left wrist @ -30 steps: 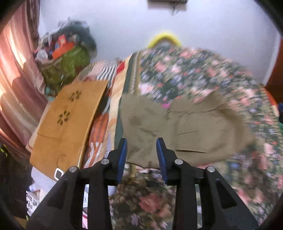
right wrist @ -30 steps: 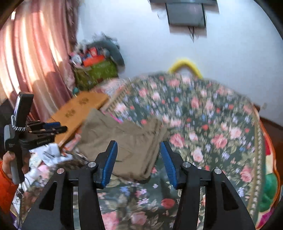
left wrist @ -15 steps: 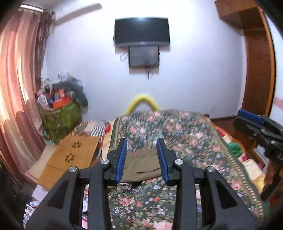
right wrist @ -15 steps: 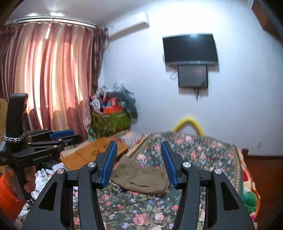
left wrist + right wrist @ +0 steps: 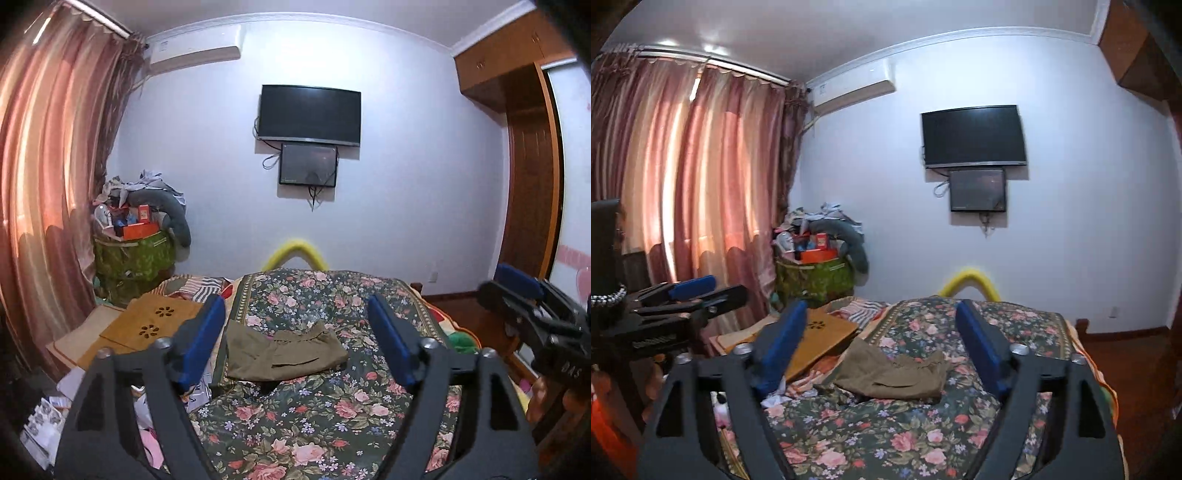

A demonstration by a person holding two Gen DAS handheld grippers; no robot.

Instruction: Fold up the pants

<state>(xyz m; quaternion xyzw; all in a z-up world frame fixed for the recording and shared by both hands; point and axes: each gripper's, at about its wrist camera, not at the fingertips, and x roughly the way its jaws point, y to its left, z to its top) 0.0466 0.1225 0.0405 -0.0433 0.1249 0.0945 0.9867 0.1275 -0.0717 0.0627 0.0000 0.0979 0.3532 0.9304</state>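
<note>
Pants point(image 5: 284, 354) lie in a compact folded bundle on the flowered bedspread point(image 5: 332, 413), near its left edge, looks finished. Left gripper point(image 5: 295, 336) and right gripper point(image 5: 881, 338) hover well clear, jaws wide, holding nothing, likely since no fold remains.

One pair of folded olive pants point(image 5: 286, 354), on the floral bed point(image 5: 332, 410) toward its left edge. Two grippers, left gripper point(image 5: 295, 341) and right gripper point(image 5: 882, 341), both spread wide. Two dark screens on the wall point(image 5: 308, 114). One yellow arch point(image 5: 295, 249) past the bed's far edge. Two wooden boards point(image 5: 151, 325) off its left edge.
</note>
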